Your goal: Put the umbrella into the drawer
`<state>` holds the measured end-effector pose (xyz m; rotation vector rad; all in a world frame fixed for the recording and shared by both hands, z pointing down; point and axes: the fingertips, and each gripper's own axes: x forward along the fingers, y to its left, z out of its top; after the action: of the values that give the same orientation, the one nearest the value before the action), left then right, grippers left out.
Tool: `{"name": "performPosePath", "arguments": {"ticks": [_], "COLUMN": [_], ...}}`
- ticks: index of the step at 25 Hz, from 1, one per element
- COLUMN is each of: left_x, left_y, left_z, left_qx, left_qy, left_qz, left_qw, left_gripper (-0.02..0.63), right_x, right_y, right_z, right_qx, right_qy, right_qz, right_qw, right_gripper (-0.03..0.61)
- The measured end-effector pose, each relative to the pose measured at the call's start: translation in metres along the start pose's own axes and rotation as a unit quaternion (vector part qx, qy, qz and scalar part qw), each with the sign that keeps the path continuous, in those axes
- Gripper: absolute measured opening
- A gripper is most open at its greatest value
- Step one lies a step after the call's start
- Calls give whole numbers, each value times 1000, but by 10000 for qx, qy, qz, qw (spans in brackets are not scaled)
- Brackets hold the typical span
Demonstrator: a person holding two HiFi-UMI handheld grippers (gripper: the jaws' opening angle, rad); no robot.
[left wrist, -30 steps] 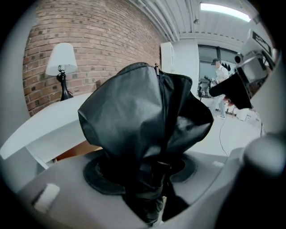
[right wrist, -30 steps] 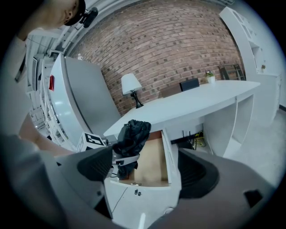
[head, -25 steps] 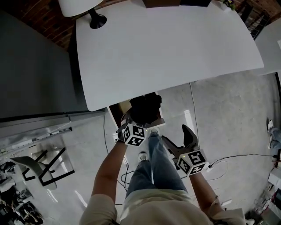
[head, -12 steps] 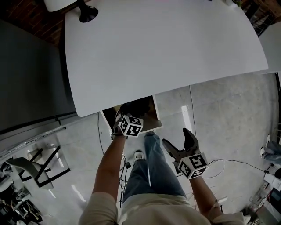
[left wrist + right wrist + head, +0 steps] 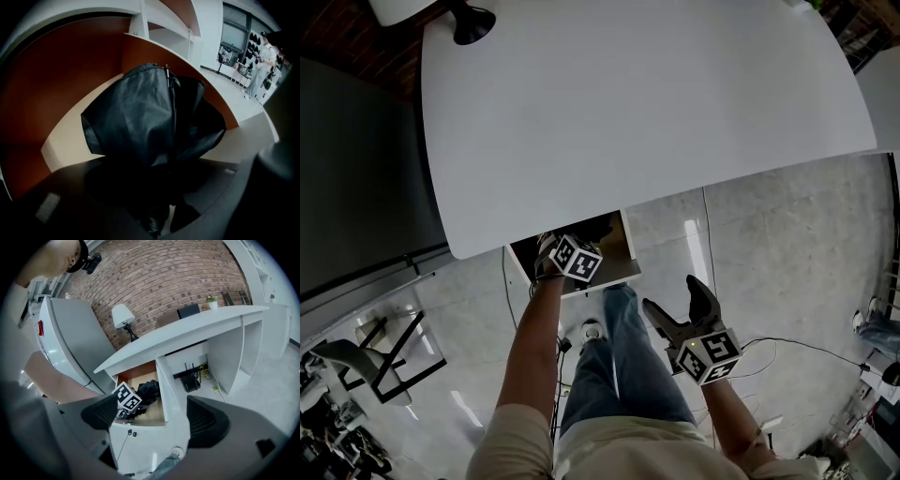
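Reading the left gripper as clamped on the black folded fabric umbrella: in the left gripper view the cloth bunches down between the two dark jaws and fills most of the frame. The gripper points steeply down into the open drawer with reddish-brown wooden walls and a pale bottom. The umbrella sits inside those walls, towards the drawer's near end. I can't tell if it rests on the bottom. From the head view the drawer sticks out from under the near edge of the large white desk top, and the left marker cube sits right over the drawer opening. The right gripper hangs to the right of the drawer, near my jeans leg, well apart from the umbrella. Its jaws stand wide with nothing between them, and the right gripper view looks through that gap at the drawer's white front. Same view shows the umbrella as a dark bundle in the drawer just beyond the left cube. On the far left of the desk stands a white-shaded lamp on a black stem, in front of a red brick wall. A tall grey cabinet stands left of the desk. A thin cable runs across the pale floor on the right.
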<state>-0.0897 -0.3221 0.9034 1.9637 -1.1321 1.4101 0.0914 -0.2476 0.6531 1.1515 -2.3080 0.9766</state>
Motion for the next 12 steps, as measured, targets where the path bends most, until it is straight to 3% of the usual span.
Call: {"name": "performPosePath", "arguments": {"ticks": [7,12], "left_x": [4,-20], "left_y": [0,-3], "left_z": [-4,7], "left_qx": [-121,-596], "left_qy": [72,-389], "left_qz": [12,-63], "left_qw": [9999,9974], "left_gripper": [279,360], "right_x": [-3,-12], "right_y": [-2,7], "right_z": [5,5], "right_qx": [1,-59], "right_qy": [-97,-195], "right_qz": [-48,-43], "right_qw": [9999,9998], "right_gripper": [431,431]}}
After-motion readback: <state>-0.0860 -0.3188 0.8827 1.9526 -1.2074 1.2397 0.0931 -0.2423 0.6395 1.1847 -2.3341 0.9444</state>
